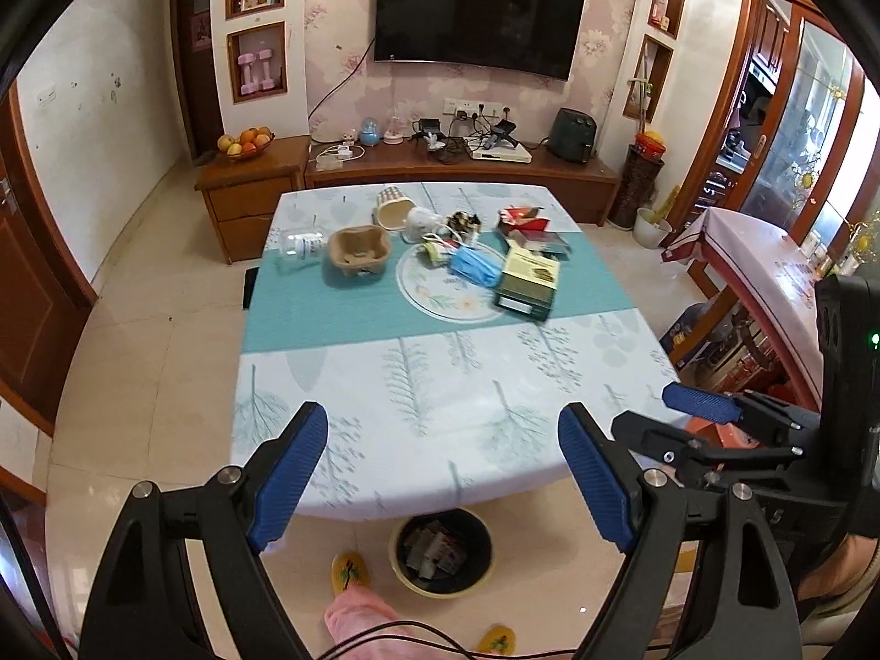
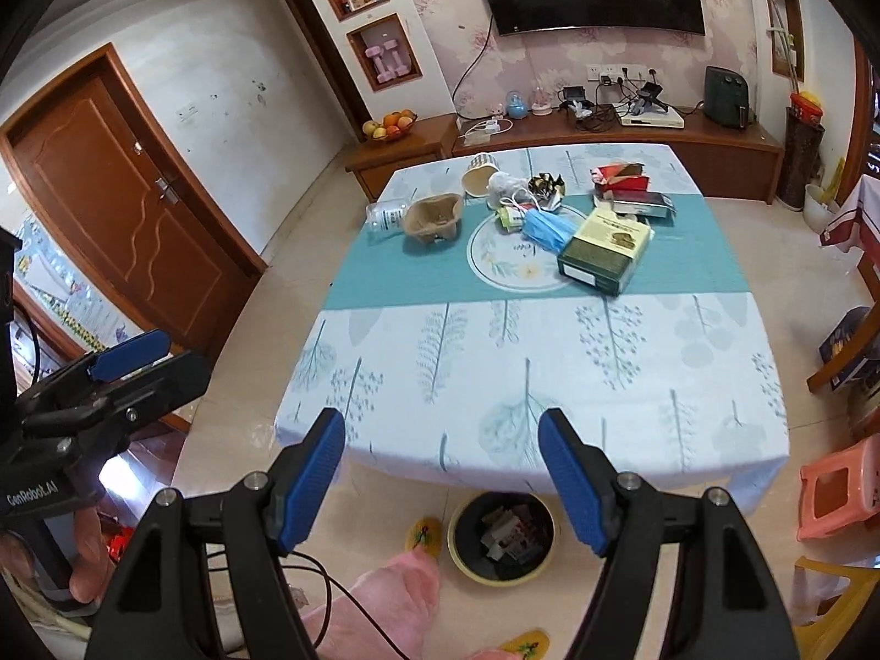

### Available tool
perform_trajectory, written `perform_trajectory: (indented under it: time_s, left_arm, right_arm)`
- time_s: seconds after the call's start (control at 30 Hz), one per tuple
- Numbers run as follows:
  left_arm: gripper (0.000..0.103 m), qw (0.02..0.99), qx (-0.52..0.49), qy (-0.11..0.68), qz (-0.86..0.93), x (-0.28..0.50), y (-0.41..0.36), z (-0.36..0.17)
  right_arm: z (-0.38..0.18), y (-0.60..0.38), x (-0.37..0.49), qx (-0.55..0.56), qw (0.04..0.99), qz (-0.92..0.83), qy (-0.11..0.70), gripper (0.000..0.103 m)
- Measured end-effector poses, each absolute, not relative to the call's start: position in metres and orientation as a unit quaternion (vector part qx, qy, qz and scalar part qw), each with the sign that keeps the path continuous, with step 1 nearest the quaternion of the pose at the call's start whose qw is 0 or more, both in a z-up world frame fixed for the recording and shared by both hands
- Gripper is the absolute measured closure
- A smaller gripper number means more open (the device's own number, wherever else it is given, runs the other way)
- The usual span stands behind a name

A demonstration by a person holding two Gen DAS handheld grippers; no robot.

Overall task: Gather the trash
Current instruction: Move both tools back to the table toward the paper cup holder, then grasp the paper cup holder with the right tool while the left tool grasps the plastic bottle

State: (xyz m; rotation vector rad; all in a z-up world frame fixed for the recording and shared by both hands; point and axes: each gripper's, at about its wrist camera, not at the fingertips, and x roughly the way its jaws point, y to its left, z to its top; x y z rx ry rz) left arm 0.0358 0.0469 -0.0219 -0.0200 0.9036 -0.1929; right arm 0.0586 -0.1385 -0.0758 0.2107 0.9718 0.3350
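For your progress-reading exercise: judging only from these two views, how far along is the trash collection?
Done: some trash already lies in the bin on the floor. In hand: nothing; the left gripper and right gripper are both open and empty. Left: the blue mask, cardboard cup tray, green box and other litter on the table.

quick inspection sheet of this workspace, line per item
surface: table under a white leaf-print cloth with a teal runner; near half bare
job's things: blue face mask, brown pulp cup tray, green and cream box, clear plastic bottle on its side, tipped paper cup, red packets, all on the far half; black trash bin with yellow rim on the floor by the near edge, already holding scraps
clutter: nothing seen beyond the trash
grippers: left gripper and right gripper both open, empty, short of the table
cables: black cable by the person's pink-clad leg
surroundings: wall television, fruit bowl, pink stool
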Motion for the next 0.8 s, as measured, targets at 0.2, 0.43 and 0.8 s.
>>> perform_trajectory:
  time_s: [0.2,0.43,0.8]
  left_arm:
    - [0.018,0.887,0.019,0.446,-0.120,0.126,0.102,-0.047]
    - [0.018,0.857,0.052,0.490,-0.148,0.261,0.177,-0.079]
    - [0.018,0.818,0.088,0.539,-0.179,0.426,0.221,-0.161]
  right_arm:
    - [-0.092,-0.097,0.133,0.123,0.864,0.127,0.471,0.031]
    - [-0.120,-0.044,0.235,0.185,0.836,0.074,0.512,0.037]
    - [-0.192,-0.014,0.360,0.257,0.791,-0.009,0.554,0.047]
